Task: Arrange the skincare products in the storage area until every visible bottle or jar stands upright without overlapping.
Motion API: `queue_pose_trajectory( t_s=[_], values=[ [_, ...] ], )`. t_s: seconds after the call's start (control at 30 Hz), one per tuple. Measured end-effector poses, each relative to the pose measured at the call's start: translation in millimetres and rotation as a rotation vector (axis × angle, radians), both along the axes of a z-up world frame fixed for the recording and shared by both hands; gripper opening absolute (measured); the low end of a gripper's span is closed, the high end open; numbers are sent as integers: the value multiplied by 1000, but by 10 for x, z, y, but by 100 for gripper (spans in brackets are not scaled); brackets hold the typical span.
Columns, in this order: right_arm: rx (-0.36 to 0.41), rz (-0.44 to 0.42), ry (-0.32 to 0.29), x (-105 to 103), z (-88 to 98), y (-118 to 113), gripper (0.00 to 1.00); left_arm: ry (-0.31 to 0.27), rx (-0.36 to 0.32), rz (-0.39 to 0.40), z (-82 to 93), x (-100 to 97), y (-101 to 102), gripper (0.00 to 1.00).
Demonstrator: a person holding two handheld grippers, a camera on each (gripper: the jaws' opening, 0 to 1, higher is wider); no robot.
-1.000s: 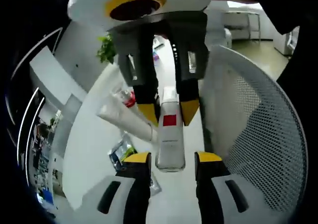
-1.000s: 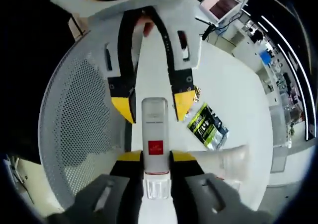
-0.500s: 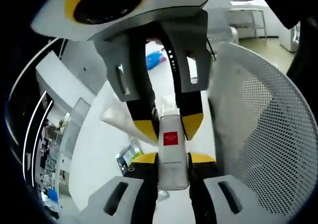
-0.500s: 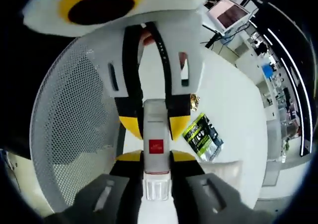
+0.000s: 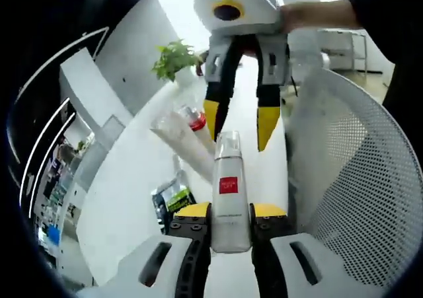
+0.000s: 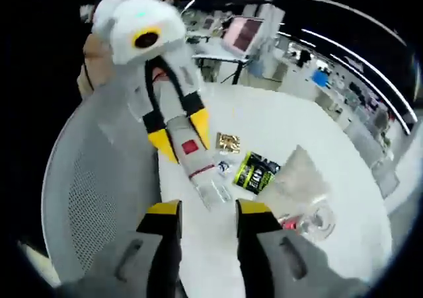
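- Bottle (image 5: 229, 191): a slim, clear, square-shouldered skincare bottle with a small red square label and lines of fine print below it. One end is clear and see-through; the other end looks paler.
- In the left gripper view the bottle runs straight out from the left claw (image 5: 229, 213), whose yellow-tipped jaws are closed on its lower part, one on each side.
- In the right gripper view the same bottle (image 6: 197, 158) lies slanted above the white worktop (image 6: 291, 133), gripped by the left claw (image 6: 180, 134) near its labelled end, with the clear end pointing toward the camera.
- Right claw (image 6: 201, 209): jaws apart at a moderate width, nothing between them, clear of the bottle. In the left gripper view the right claw (image 5: 239, 117) hangs just beyond the bottle's far end, jaws spread, with a person's hand (image 5: 305, 15) on its body.
- White mesh basket (image 5: 344, 172) stands just beside the bottle, its perforated wall curving round.
- On the worktop lie a white tube (image 5: 177, 134), a green-and-black sachet (image 6: 256, 171), a small gold sachet (image 6: 229, 142) and a red-capped item (image 5: 193, 119).
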State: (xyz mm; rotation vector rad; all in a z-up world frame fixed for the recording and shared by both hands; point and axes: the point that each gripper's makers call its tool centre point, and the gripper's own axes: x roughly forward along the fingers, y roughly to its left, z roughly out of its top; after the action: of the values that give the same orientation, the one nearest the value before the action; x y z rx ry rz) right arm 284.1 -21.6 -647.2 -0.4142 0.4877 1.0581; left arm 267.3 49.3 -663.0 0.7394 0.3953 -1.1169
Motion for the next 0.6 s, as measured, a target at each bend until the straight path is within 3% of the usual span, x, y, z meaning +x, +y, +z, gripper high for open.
queue_pose_trajectory(
  t_s=[0.1, 0.13, 0.27, 0.33, 0.53, 0.57, 0.6],
  values=[
    [281, -193, 191, 30, 9, -42, 33, 25, -66, 36, 53, -18, -4, 17],
    [433, -261, 297, 35, 32, -27, 35, 17, -106, 52, 115, -2, -26, 17],
    [869, -448, 521, 137, 171, -32, 37, 20, -220, 102, 323, 53, -109, 17],
    [1025, -480, 607, 154, 240, 7, 37, 14, -265, 113, 409, 68, -161, 18],
    [1309, -517, 735, 224, 443, 75, 24, -14, -290, 125, 438, 55, -286, 18],
    [1340, -541, 756, 253, 448, 55, 20, -21, -283, 125, 408, 50, -301, 18],
    [1312, -528, 750, 238, 404, 63, 20, -24, -282, 128, 393, 51, -306, 18]
  ],
)
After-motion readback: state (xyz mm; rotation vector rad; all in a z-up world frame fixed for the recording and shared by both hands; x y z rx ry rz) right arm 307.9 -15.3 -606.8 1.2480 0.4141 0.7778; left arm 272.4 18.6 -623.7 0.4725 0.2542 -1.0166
